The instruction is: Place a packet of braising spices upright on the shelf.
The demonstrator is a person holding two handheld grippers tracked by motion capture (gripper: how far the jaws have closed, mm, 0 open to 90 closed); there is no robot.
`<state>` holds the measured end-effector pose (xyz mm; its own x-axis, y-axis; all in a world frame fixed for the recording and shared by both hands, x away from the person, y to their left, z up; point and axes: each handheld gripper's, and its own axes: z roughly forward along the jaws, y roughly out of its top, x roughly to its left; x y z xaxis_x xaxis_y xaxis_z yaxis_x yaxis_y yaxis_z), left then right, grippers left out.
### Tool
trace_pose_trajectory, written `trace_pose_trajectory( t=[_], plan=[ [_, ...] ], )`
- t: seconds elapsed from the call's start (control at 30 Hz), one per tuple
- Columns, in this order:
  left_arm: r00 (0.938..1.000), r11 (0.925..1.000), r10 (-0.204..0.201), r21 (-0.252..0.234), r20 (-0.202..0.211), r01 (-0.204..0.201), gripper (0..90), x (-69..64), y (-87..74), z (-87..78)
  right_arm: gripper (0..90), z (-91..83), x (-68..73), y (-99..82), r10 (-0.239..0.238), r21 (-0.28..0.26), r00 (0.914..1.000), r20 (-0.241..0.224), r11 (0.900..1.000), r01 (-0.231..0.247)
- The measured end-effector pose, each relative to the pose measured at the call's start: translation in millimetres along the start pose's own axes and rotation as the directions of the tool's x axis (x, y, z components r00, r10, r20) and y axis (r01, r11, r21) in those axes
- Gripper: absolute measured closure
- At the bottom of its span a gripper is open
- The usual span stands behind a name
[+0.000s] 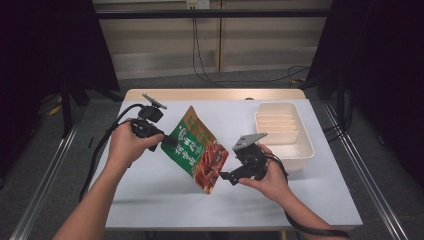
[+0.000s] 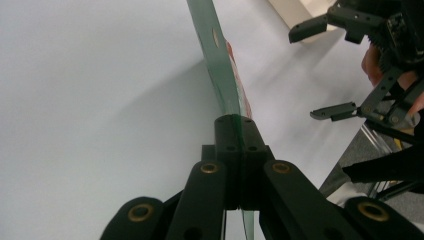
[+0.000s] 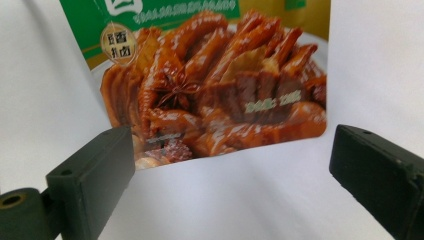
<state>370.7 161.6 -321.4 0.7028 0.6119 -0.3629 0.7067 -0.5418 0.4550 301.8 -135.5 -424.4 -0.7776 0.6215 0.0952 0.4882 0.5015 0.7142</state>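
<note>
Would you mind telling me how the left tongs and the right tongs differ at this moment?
The left tongs are shut on an edge of the food pouch, holding it above the table; the right tongs stand open and hold nothing. The left tongs pinch the pouch's green end, while the right tongs face its red pictured end, short of it. Both are black and hand-held.

Green and red food-print pouch (image 1: 196, 149), cream tray (image 1: 284, 131), white table (image 1: 150, 185)

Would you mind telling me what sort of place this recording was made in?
Probably a lab or recording studio, not a home: black curtains flank a plain white table, cables trail across the bare floor, and metal rails run beside the table.
</note>
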Motion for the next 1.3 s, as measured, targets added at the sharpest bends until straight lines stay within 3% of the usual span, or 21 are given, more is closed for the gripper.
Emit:
trace_pose_trajectory(
  t=[0.23, 0.37, 0.47, 0.6, 0.67, 0.77, 0.8, 0.83, 0.9, 0.93, 1.03, 1.07, 1.23, 1.27, 1.3],
  plan=[
    [0.9992, 0.9988, 0.040, 0.029, -0.002, -0.040, 90.0, -10.6, 10.0, -7.9, 4.1, -2.6, -5.3, 17.2, -0.026, 0.008, 0.9994, -0.021, 0.9996, 0.026],
    [0.9945, 0.9924, 0.104, 0.068, -0.013, -0.103, 90.0, -19.4, 17.5, -14.7, 4.3, -3.6, -9.3, 31.2, -0.059, 0.030, 0.9976, -0.036, 0.9977, 0.060],
    [0.9931, 0.9898, 0.117, 0.083, -0.010, -0.116, 90.0, -23.7, 20.8, -17.5, 4.3, -4.8, -12.2, 36.6, -0.059, 0.036, 0.9968, -0.054, 0.9975, 0.061],
    [0.9852, 0.9808, 0.171, 0.098, -0.017, -0.168, 90.0, -31.8, 28.0, -21.7, 4.5, -11.0, -22.4, 48.9, -0.033, 0.018, 0.9946, -0.099, 0.9992, 0.035],
    [0.9804, 0.9750, 0.196, 0.111, -0.019, -0.193, 90.0, -34.1, 30.8, -22.5, 4.6, -14.3, -25.4, 53.6, -0.050, 0.019, 0.9955, -0.081, 0.9985, 0.052],
    [0.9803, 0.9748, 0.198, 0.107, -0.006, -0.196, 90.0, -35.7, 32.6, -21.9, 5.1, -17.8, -27.2, 58.6, -0.069, 0.022, 0.9951, -0.071, 0.9973, 0.070],
    [0.9786, 0.9713, 0.206, 0.123, -0.002, -0.204, 90.0, -37.0, 34.3, -22.5, 5.1, -19.0, -28.4, 61.1, -0.081, 0.025, 0.9944, -0.067, 0.9962, 0.083],
    [0.9740, 0.9651, 0.227, 0.134, 0.002, -0.225, 90.0, -39.0, 36.4, -22.3, 5.2, -21.6, -29.5, 66.0, -0.097, 0.032, 0.9927, -0.071, 0.9945, 0.100],
    [0.9722, 0.9631, 0.234, 0.137, -0.003, -0.232, 90.0, -41.2, 37.7, -21.9, 5.5, -22.7, -30.2, 68.4, -0.105, 0.031, 0.9918, -0.072, 0.9937, 0.107],
    [0.9677, 0.9565, 0.252, 0.152, -0.002, -0.249, 90.0, -43.0, 40.0, -21.9, 5.6, -24.7, -32.0, 73.7, -0.112, 0.033, 0.9899, -0.087, 0.9928, 0.115],
    [0.9659, 0.9546, 0.259, 0.154, -0.007, -0.255, 90.0, -46.2, 41.5, -21.2, 6.0, -28.1, -33.2, 80.5, -0.132, 0.038, 0.9878, -0.083, 0.9900, 0.136],
    [0.9612, 0.9486, 0.276, 0.161, 0.000, -0.272, 90.0, -47.7, 43.4, -21.2, 6.3, -29.5, -34.1, 82.8, -0.139, 0.040, 0.9867, -0.083, 0.9889, 0.143],
    [0.9558, 0.9436, 0.294, 0.158, 0.006, -0.291, 90.0, -51.0, 44.6, -19.7, 8.0, -32.6, -37.4, 90.9, -0.148, 0.039, 0.9838, -0.100, 0.9875, 0.153],
    [0.9510, 0.9368, 0.309, 0.170, 0.008, -0.306, 90.0, -52.3, 45.9, -20.5, 8.0, -33.1, -38.2, 94.2, -0.160, 0.044, 0.9820, -0.100, 0.9853, 0.165],
    [0.9510, 0.9368, 0.309, 0.170, 0.008, -0.306, 90.0, -52.3, 45.9, -20.5, 8.0, -33.1, -38.9, 95.3, -0.174, 0.041, 0.9792, -0.105, 0.9830, 0.179]
  ],
)
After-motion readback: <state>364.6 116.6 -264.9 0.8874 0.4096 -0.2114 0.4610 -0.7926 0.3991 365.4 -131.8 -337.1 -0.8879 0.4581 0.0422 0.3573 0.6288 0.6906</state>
